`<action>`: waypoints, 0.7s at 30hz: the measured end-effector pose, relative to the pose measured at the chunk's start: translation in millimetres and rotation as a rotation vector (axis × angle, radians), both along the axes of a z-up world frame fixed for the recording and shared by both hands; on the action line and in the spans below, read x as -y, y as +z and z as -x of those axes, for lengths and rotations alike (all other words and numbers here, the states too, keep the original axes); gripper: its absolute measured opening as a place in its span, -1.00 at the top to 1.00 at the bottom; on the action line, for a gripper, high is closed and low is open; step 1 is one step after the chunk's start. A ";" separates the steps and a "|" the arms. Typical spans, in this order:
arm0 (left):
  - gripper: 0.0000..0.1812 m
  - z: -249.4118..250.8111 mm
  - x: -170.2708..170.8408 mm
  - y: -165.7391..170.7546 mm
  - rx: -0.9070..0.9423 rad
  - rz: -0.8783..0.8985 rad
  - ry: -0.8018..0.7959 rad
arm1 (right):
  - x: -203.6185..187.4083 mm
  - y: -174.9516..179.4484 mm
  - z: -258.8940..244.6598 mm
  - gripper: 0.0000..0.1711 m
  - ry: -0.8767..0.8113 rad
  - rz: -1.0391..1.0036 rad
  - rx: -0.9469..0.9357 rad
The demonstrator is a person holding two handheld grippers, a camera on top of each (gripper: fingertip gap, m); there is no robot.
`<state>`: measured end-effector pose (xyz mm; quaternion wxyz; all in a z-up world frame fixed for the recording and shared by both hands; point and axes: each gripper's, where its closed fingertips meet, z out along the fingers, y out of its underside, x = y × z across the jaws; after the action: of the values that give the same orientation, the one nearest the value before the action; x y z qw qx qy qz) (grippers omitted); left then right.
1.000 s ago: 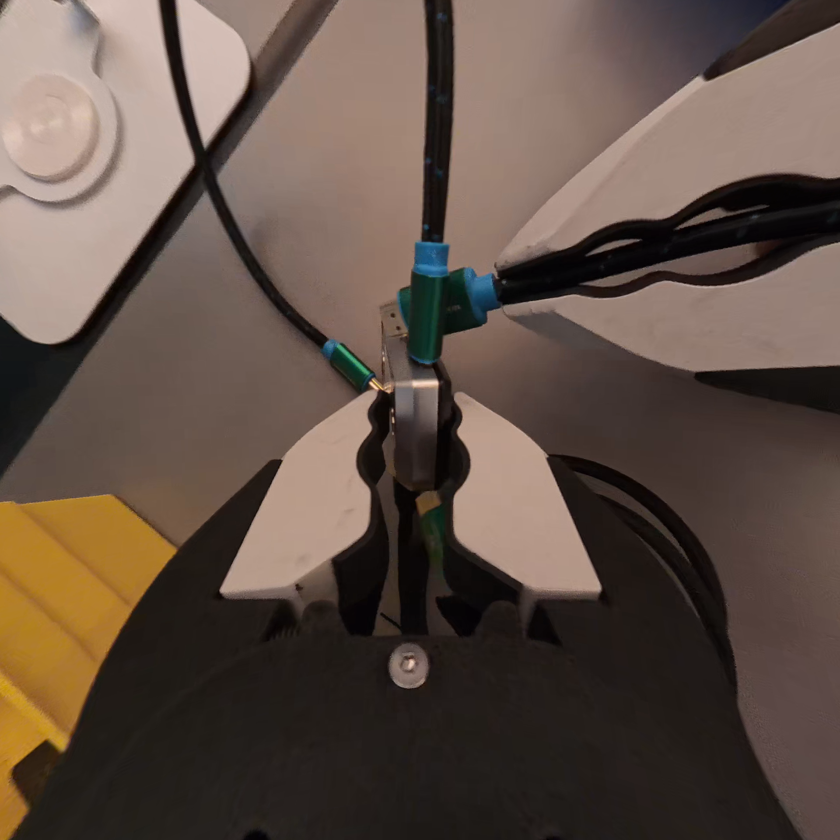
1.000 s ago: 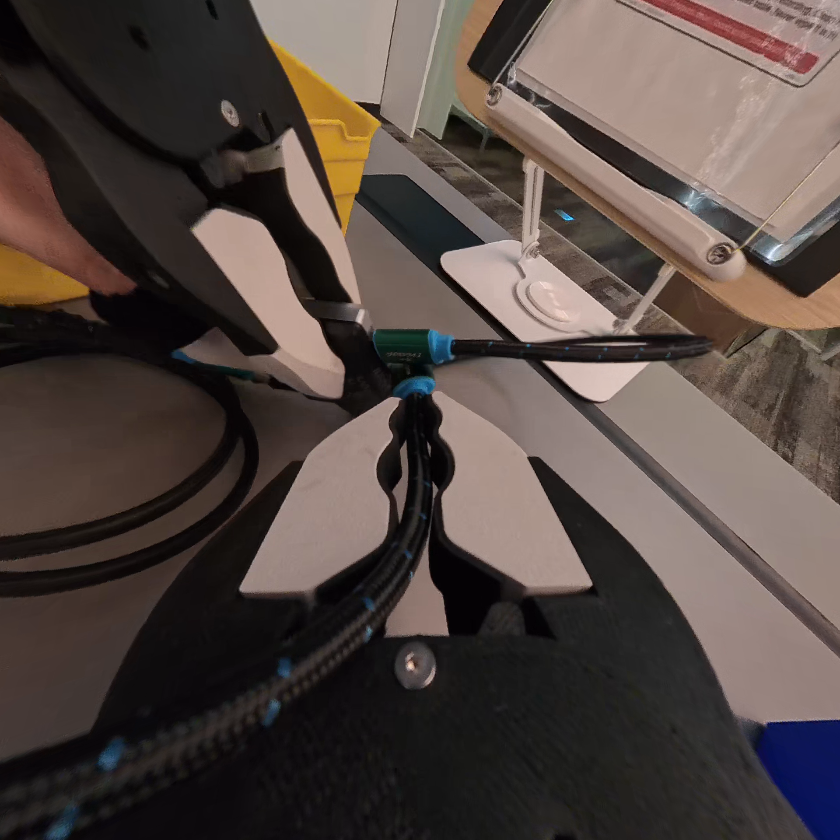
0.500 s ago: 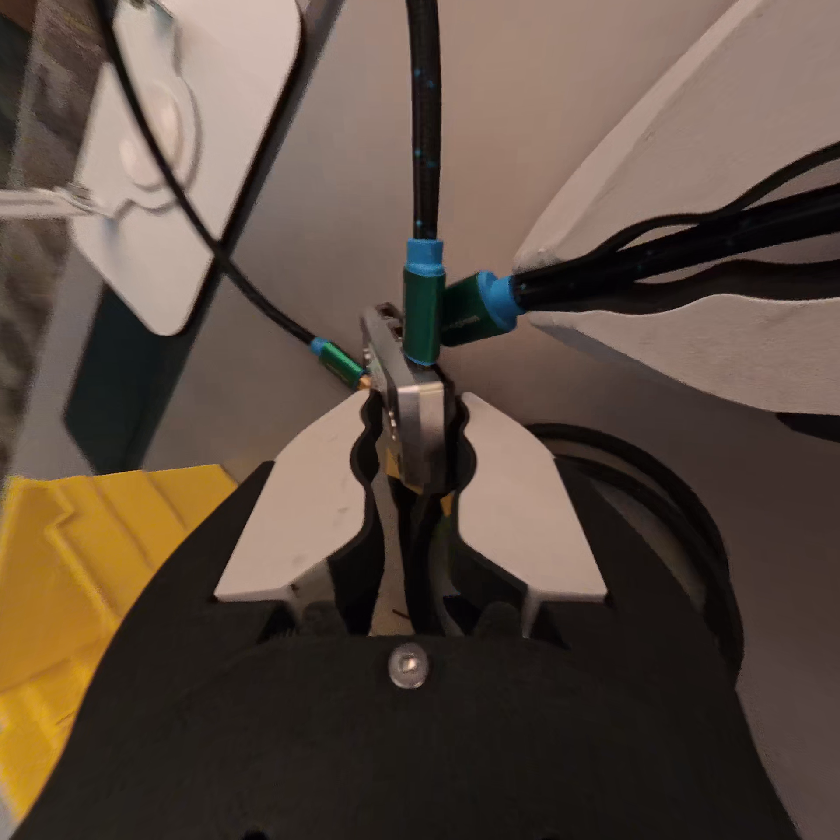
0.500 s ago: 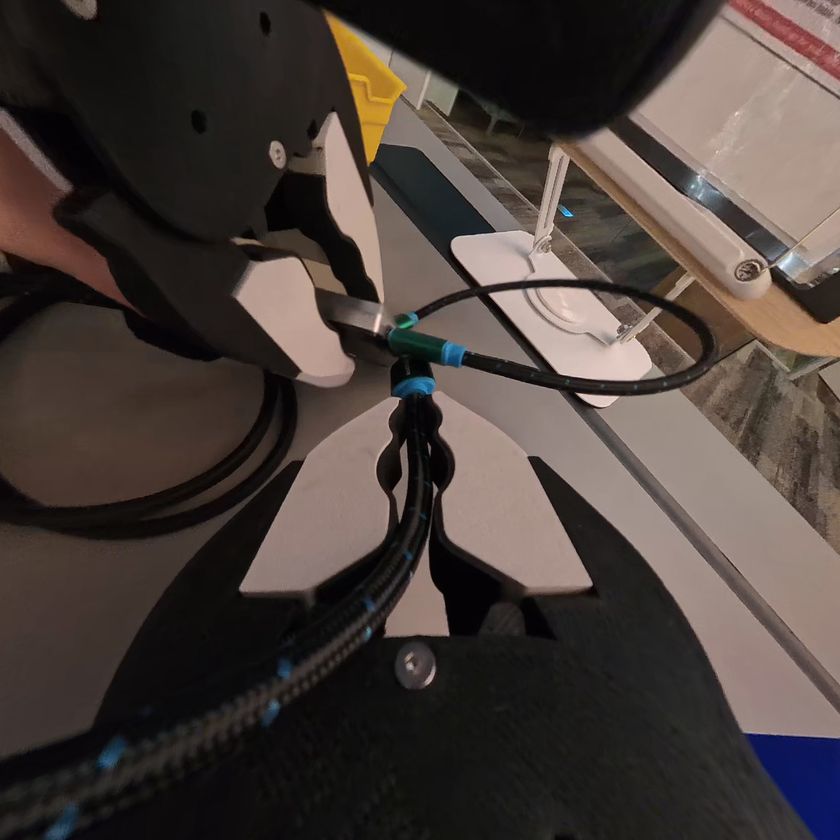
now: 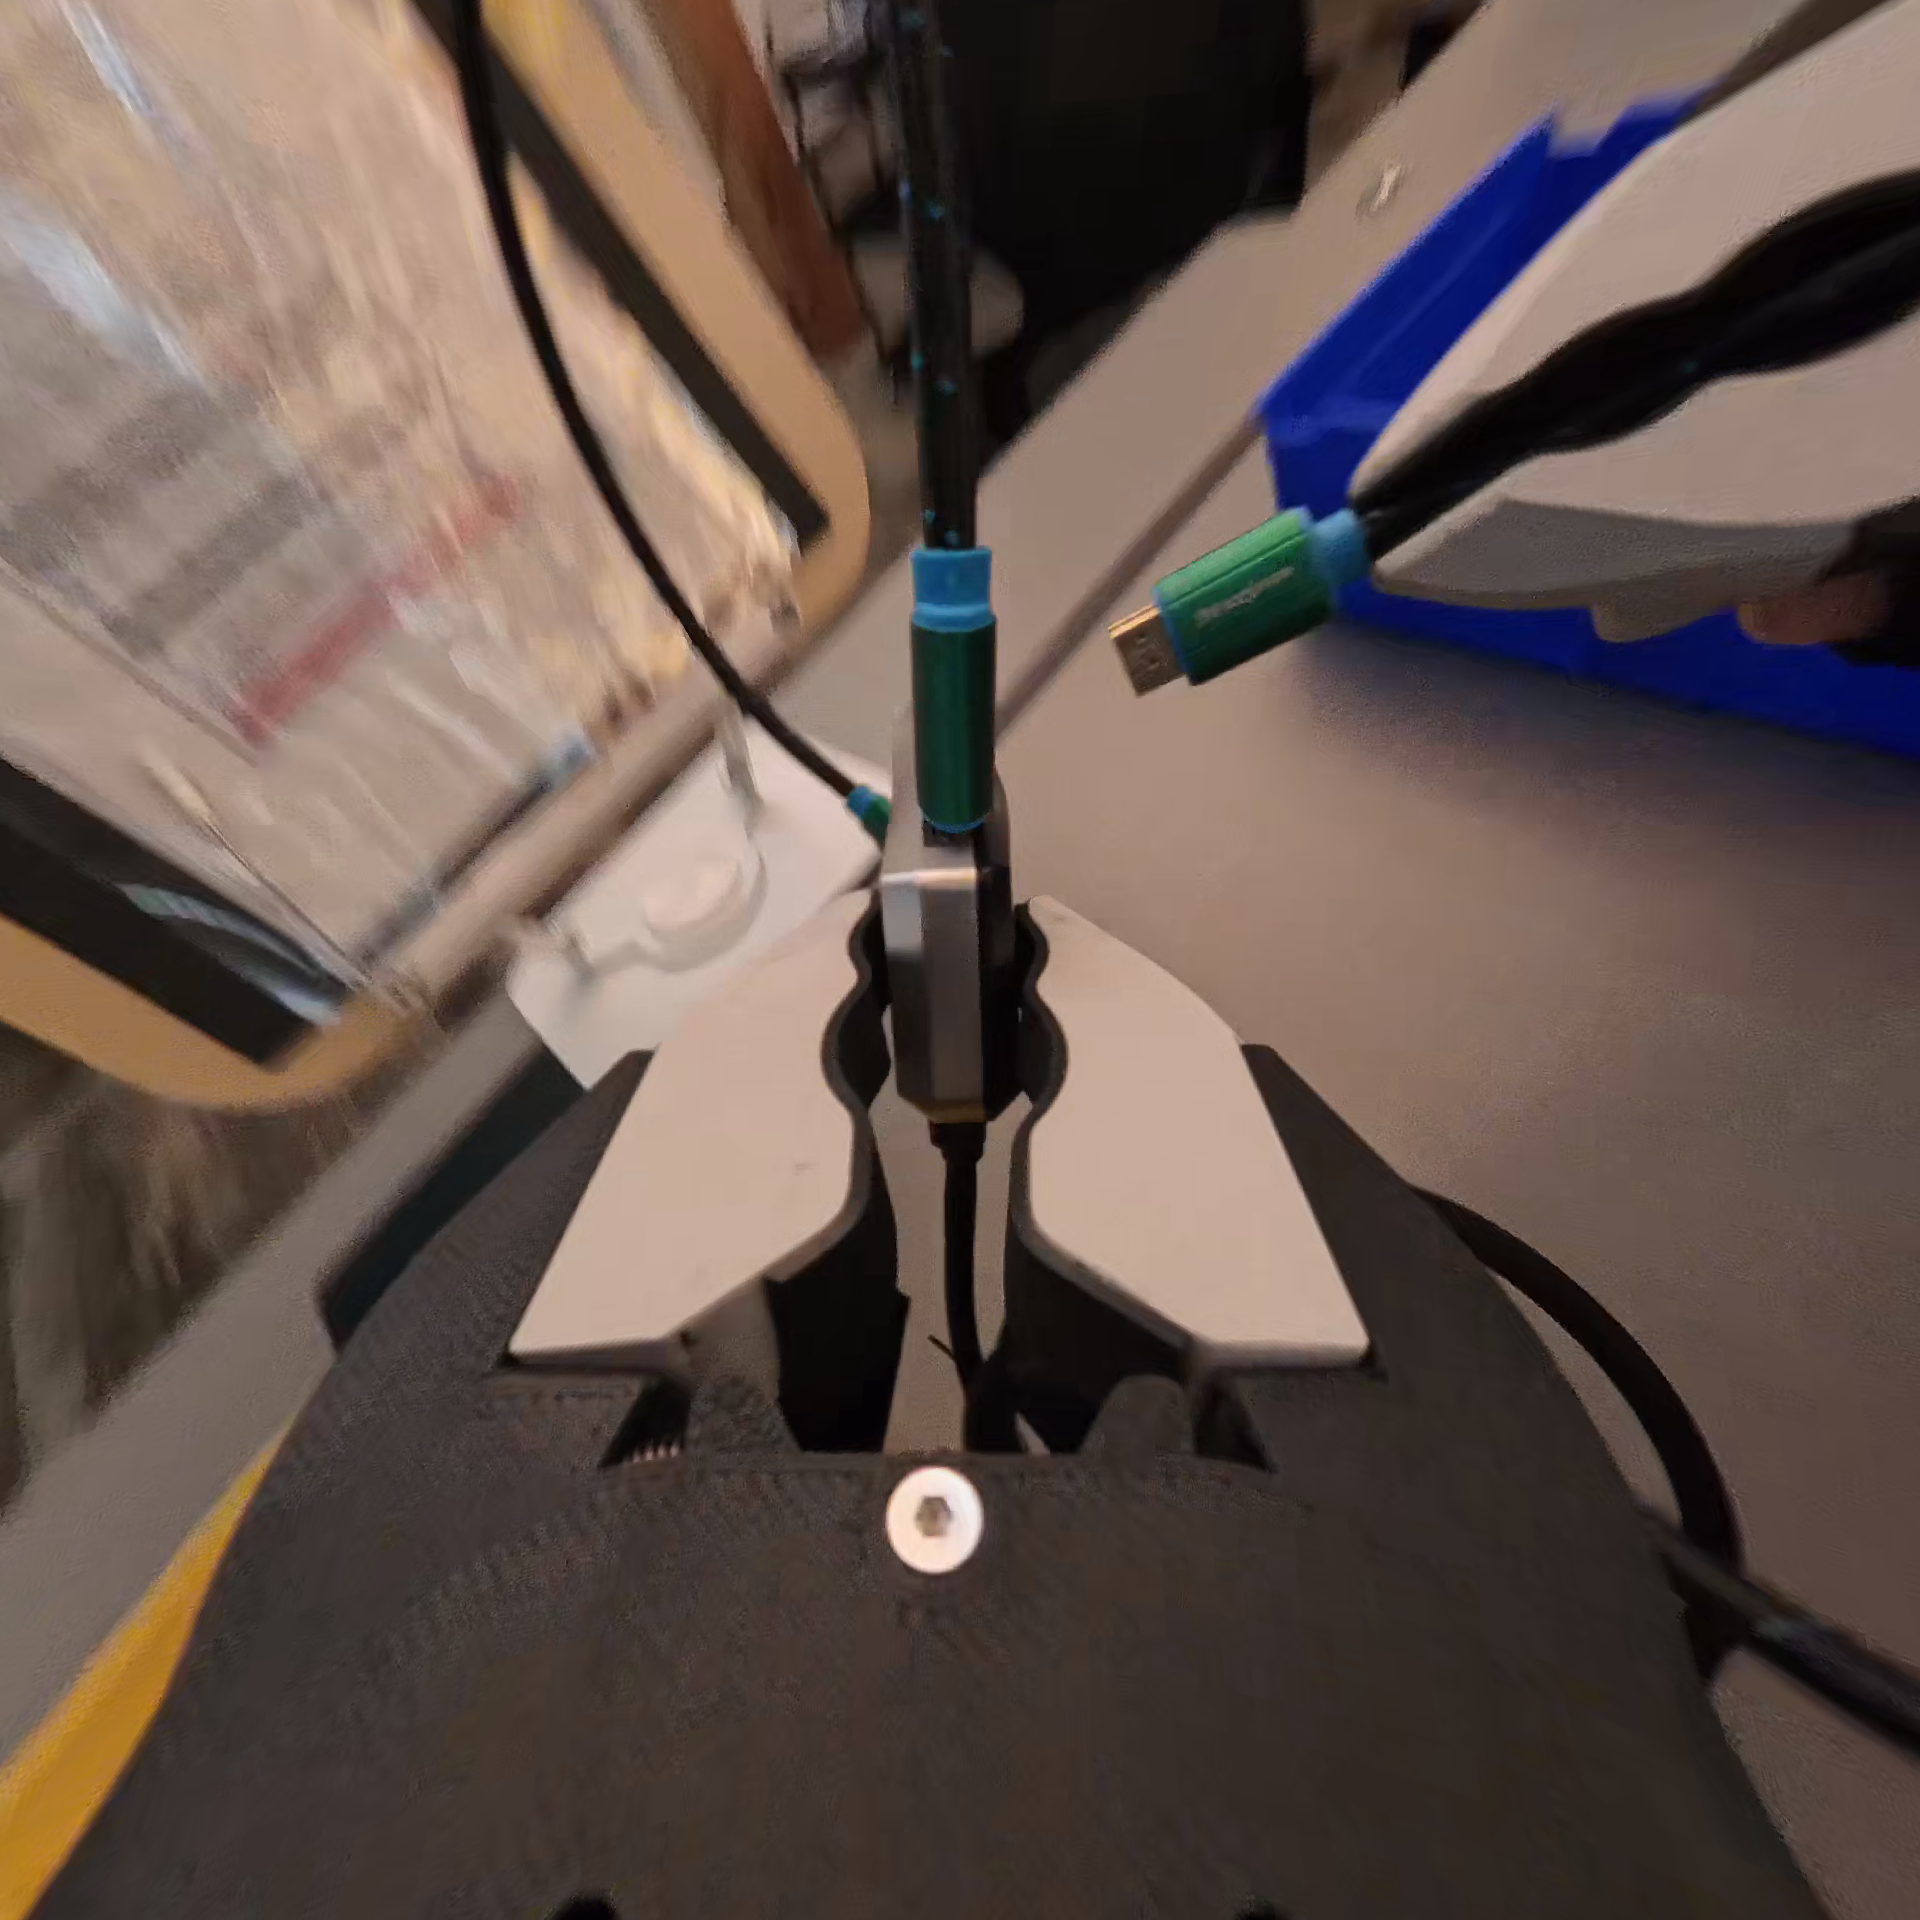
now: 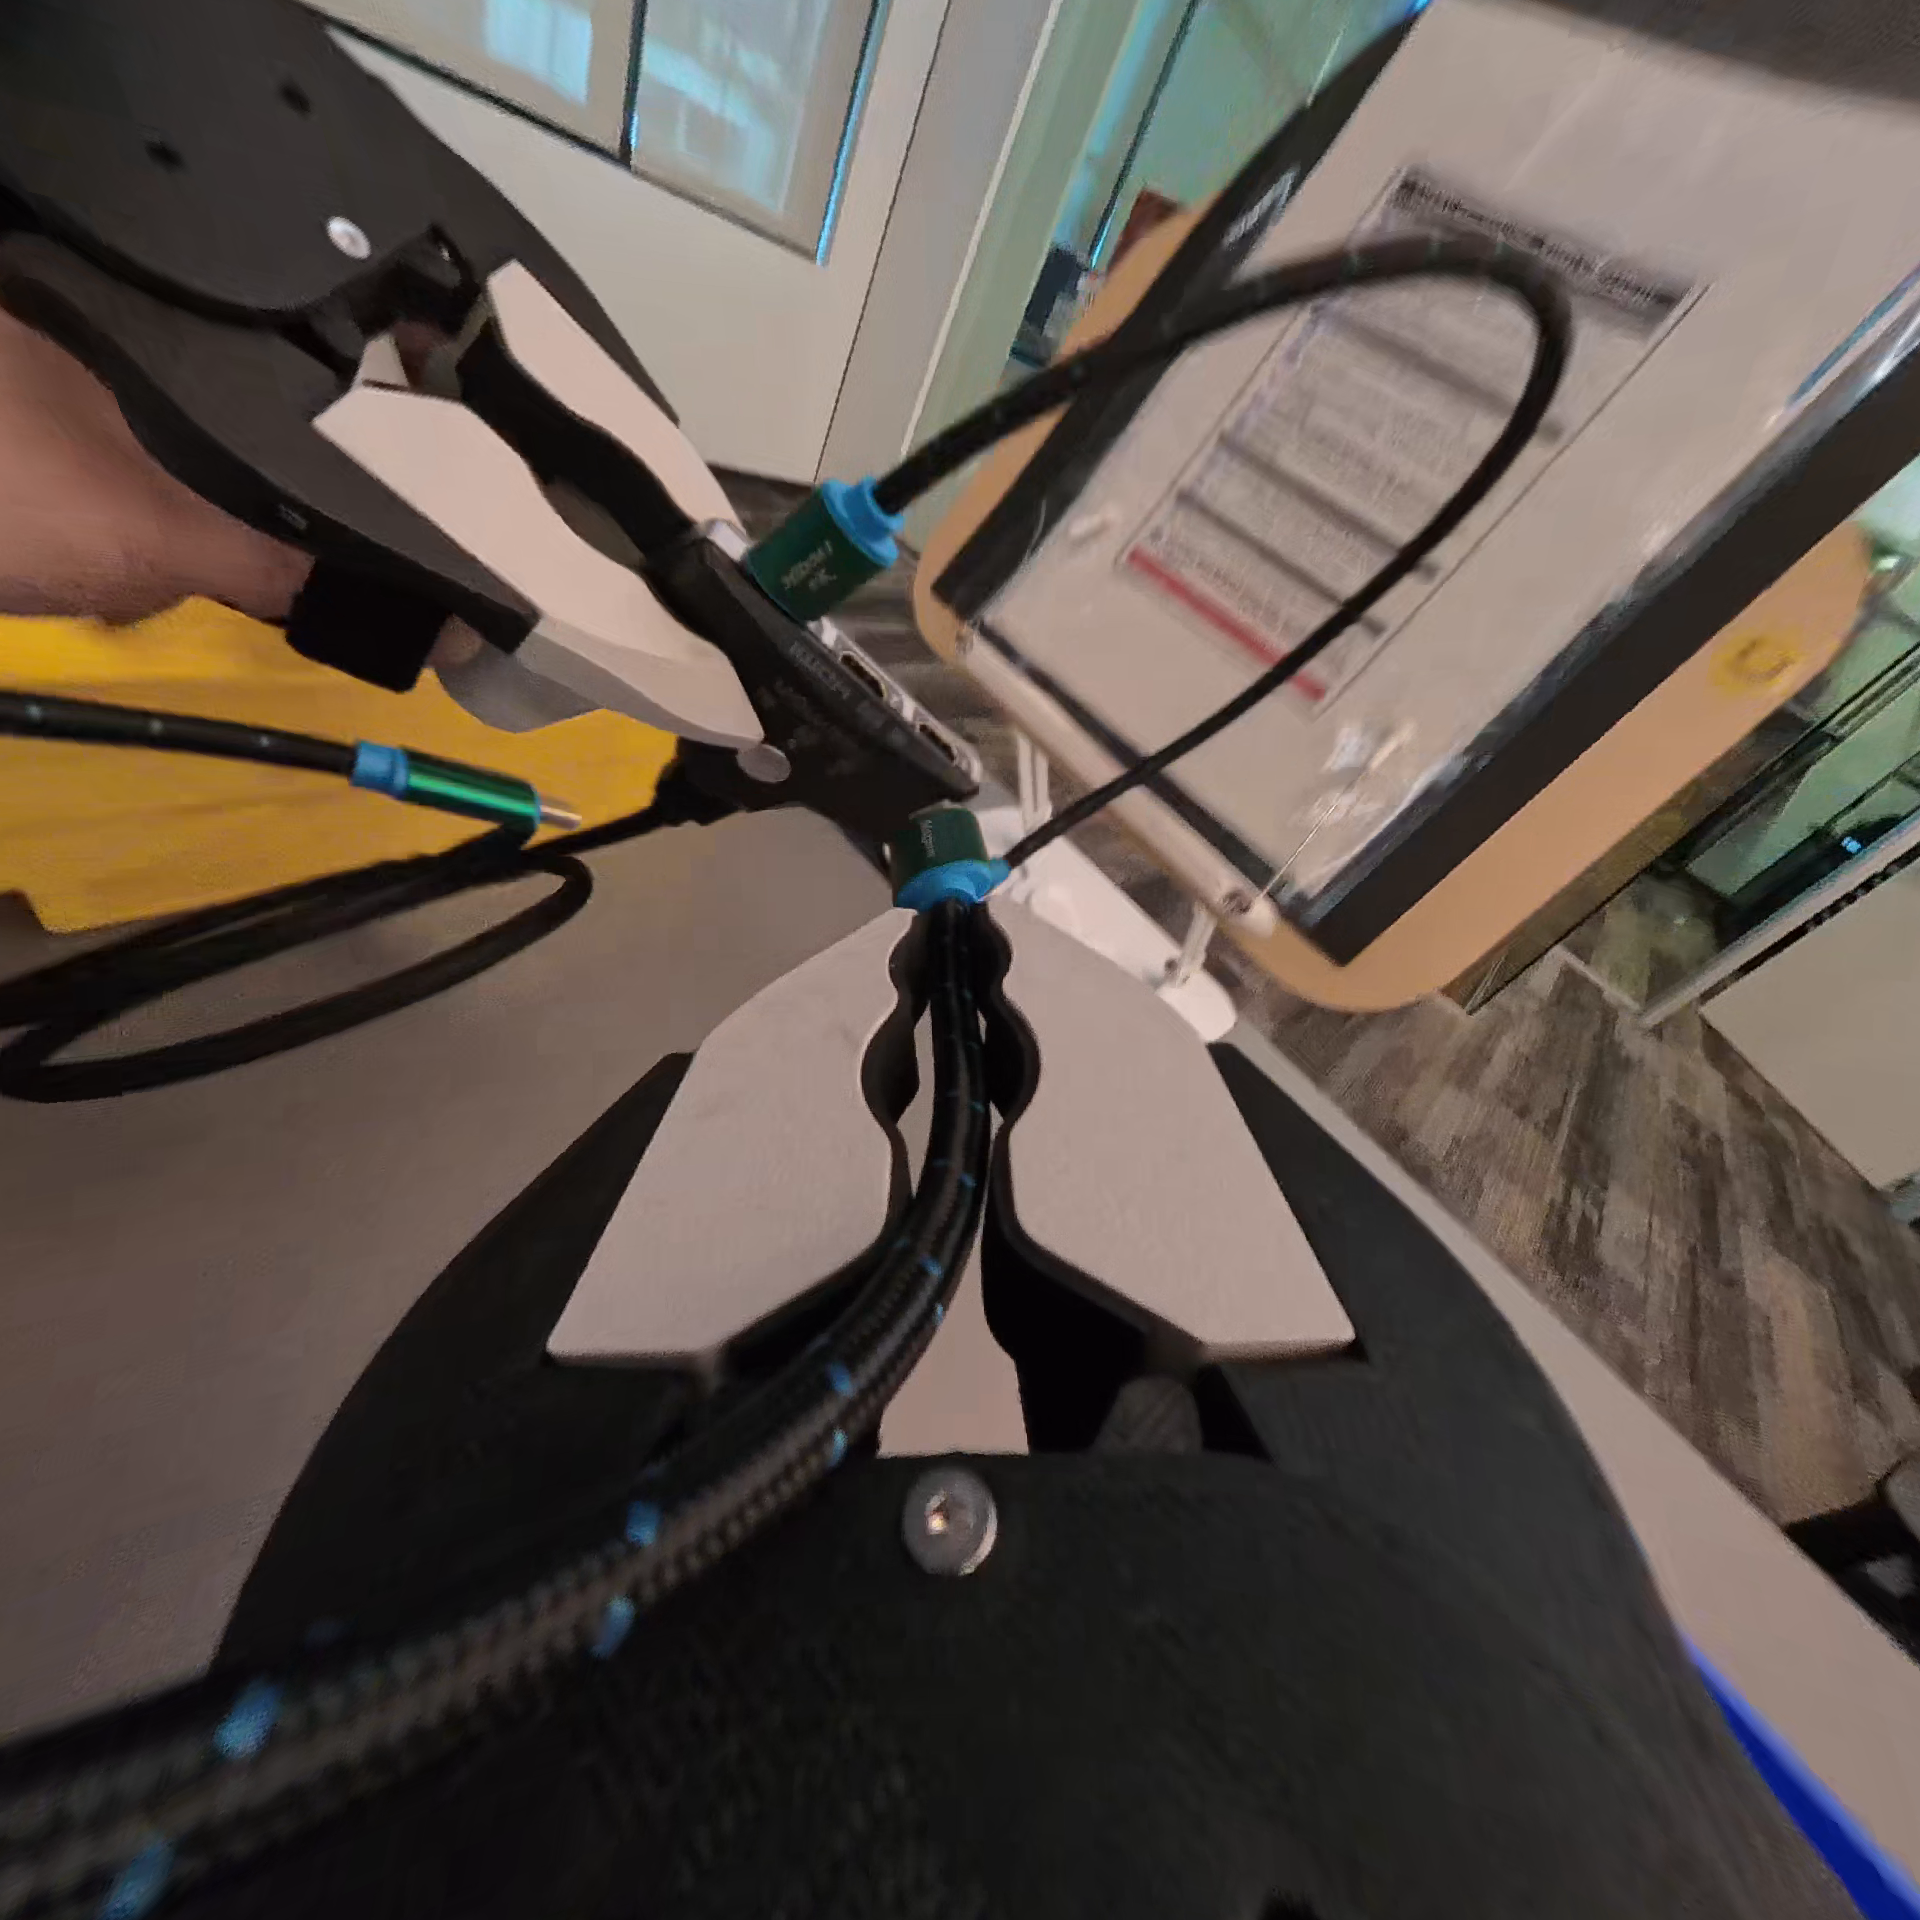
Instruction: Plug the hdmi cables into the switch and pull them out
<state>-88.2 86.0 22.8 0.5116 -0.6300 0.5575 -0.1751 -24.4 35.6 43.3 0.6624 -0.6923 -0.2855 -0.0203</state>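
Note:
My left gripper (image 5: 945, 935) is shut on the grey metal switch (image 5: 935, 997) and holds it on edge above the table. One green HDMI plug (image 5: 951, 717) with a blue collar sits in the switch's top. A thin cable's small green plug (image 5: 871, 810) meets its left side. My right gripper (image 6: 951, 925) is shut on a black braided cable (image 6: 935, 1195) just behind its green plug (image 6: 940, 847). In the left wrist view that plug (image 5: 1236, 613) hangs free to the right of the switch, gold tip bare. The right wrist view shows the switch's dark port face (image 6: 831, 675).
A blue bin (image 5: 1455, 416) stands at the back right and a yellow bin (image 6: 208, 831) on the left. A framed clear sign holder (image 6: 1351, 520) on a white base stands behind the table edge. Black cable loops (image 6: 312, 987) lie on the grey table. Another loose green plug (image 6: 457, 790) hangs below the left gripper. There is about 9 cm between the tips of the two grippers.
The plug in my right gripper has come away from the switch and now sits apart to its right. Both grippers have tilted upward, bringing the sign holder and blue bin into view.

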 end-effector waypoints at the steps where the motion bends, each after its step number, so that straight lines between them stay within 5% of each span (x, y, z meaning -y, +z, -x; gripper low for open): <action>1: 0.78 0.9 6.4 17.1 0.057 -0.088 -0.043 | 7.3 14.1 0.9 0.91 0.006 -0.021 0.002; 9: 0.78 18.2 50.8 87.0 0.344 -0.594 -0.157 | 77.3 97.7 22.5 0.91 0.155 -0.116 -0.101; 21: 0.78 18.4 94.9 109.3 0.304 -1.001 -0.096 | 102.6 108.3 21.9 0.90 0.180 -0.168 0.090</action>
<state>-106.5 -8.9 132.0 0.8165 -0.2495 0.5206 -0.0002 -46.3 -67.0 151.6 0.7037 -0.6044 -0.3731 -0.0155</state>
